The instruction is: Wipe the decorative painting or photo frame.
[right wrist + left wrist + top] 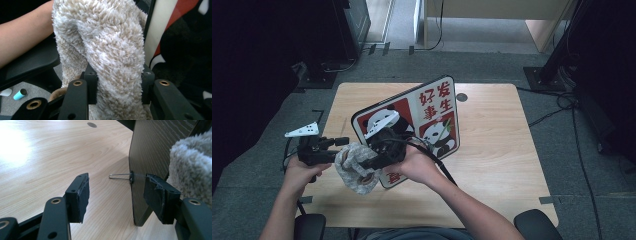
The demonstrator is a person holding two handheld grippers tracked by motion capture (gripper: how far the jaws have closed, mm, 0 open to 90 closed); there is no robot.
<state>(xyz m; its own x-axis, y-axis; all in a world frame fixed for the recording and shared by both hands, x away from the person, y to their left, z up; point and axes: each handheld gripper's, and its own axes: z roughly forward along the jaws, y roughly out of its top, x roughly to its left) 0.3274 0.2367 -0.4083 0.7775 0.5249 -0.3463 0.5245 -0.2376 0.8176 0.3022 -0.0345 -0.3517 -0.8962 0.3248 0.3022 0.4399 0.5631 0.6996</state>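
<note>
Fluffy cloth (112, 50) — clamped by right gripper (119, 85)

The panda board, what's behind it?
Behind the panda board, a wire clip sticks out from its dark back above the table. The fluffy cloth hides the rest.

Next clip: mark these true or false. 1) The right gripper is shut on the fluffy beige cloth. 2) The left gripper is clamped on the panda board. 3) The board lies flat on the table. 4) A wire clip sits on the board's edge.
1) True: the right gripper has its jaws pressed on the fluffy beige cloth.
2) False: the left gripper is open, and the red-and-white panda board has its edge between the jaws, unclamped.
3) False: the board is tilted up off the light wooden table.
4) True: a thin wire clip juts from the board's edge.
</note>
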